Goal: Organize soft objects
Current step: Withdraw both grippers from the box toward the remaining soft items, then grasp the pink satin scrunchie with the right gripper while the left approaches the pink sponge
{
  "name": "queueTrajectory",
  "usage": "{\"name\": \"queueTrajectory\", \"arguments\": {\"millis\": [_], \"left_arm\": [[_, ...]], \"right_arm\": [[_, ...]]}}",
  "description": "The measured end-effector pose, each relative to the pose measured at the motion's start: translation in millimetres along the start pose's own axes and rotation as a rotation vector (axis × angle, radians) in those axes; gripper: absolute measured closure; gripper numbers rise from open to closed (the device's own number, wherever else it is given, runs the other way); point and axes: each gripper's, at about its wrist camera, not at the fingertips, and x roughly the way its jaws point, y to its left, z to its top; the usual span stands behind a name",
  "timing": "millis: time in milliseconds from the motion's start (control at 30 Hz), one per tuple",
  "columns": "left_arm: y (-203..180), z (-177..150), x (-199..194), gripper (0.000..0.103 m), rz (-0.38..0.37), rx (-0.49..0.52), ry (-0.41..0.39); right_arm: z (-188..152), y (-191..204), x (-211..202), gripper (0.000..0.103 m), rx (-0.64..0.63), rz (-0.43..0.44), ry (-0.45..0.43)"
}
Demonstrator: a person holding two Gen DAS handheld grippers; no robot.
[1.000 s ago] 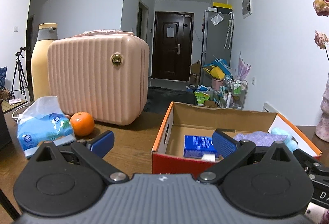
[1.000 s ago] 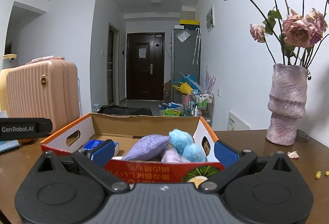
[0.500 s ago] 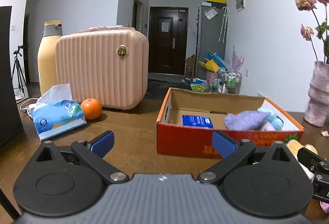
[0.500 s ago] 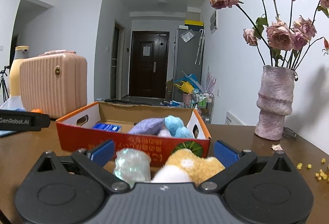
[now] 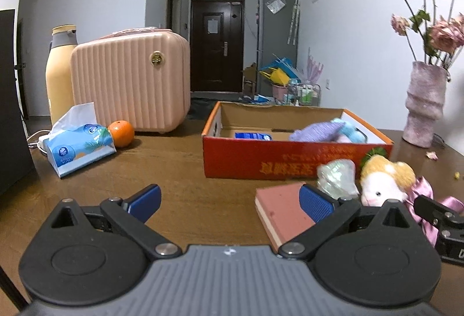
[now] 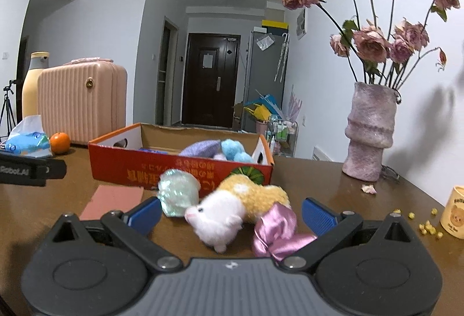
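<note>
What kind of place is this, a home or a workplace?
Most likely a lived-in flat. A wooden table faces a hallway with a dark entrance door, and household things stand around: a pink suitcase, a vase of dried roses, a tissue pack.

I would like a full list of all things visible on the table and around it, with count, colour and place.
cardboard box: 1, red-orange, table centre
purple pouch: 1, lilac, inside box
blue plush: 1, light blue, inside box
blue packet: 1, inside box
plush toy: 1, yellow-white with pink bow, before box
shiny ball: 1, pale green, beside plush toy
pink pad: 1, before box
suitcase: 1, pink, far left
bottle: 1, cream
tissue pack: 1, blue
orange: 1
vase: 1, mauve, dried roses
mug: 1, yellow, right edge
left gripper: open
right gripper: open
</note>
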Motion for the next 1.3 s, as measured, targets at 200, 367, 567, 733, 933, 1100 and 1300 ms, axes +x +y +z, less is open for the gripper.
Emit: {"name": "queueTrajectory", "arguments": {"millis": [200, 367, 567, 733, 933, 1100, 1300], "left_arm": [[-7, -9, -11, 0.0, -0.023, 0.022, 0.024], [-12, -15, -15, 0.0, -0.04, 0.035, 0.04], [-16, -16, -11, 0.0, -0.049, 0.046, 0.063], [-18, -17, -4, 0.0, -0.061, 0.046, 0.099], [-26, -17, 5, 0.0, -0.069, 0.046, 0.118], [-35, -17, 11, 0.0, -0.073, 0.054, 0.125], [-41, -15, 21, 0.0, -0.072, 0.051, 0.149]], "right_arm": [[-4, -12, -7, 0.0, 0.015, -0.009, 0.017], [-7, -18, -9, 0.0, 0.024, -0.007, 0.034], [-10, -21, -1, 0.0, 0.031, 0.002, 0.076], [-13, -33, 13, 0.0, 0.031, -0.011, 0.128], [-16, -53, 38, 0.0, 0.048, -0.023, 0.195], [-17, -67, 58, 0.0, 0.08, -0.004, 0.248], [-18, -75, 75, 0.009, 0.111, 0.041, 0.295]]}}
